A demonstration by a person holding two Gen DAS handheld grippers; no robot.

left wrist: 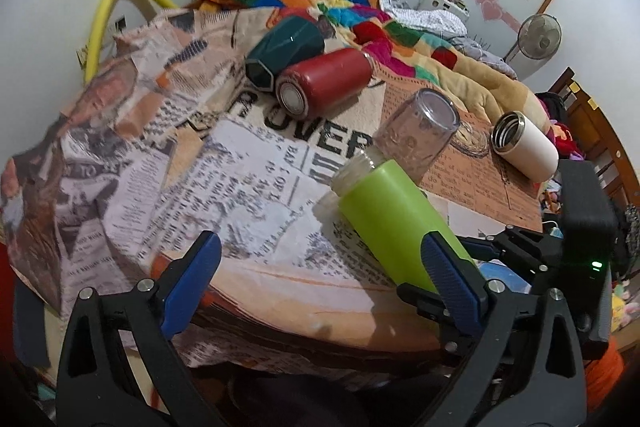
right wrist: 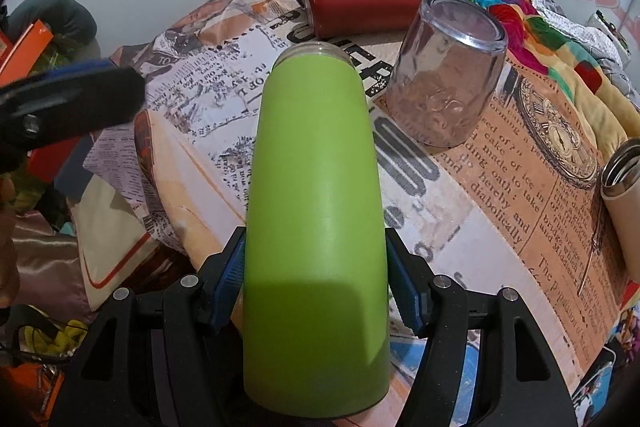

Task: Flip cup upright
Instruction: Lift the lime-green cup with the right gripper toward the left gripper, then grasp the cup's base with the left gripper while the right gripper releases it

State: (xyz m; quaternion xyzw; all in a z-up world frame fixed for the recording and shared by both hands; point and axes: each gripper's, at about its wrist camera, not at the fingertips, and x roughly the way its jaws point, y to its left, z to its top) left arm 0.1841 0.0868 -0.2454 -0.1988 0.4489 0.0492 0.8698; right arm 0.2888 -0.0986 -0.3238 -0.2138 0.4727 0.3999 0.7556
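Green cup pinched by the right gripper over the bench's near edge.

Left wrist view: the left gripper (left wrist: 320, 267) has its fingers spread, holding nothing; the green cup (left wrist: 394, 223) lies tilted near the bench (left wrist: 256, 211) front edge. Right wrist view: the right gripper (right wrist: 316, 279) fingers (right wrist: 230, 283) pinch the green cup (right wrist: 316, 211), beside an upturned glass (right wrist: 444, 75).
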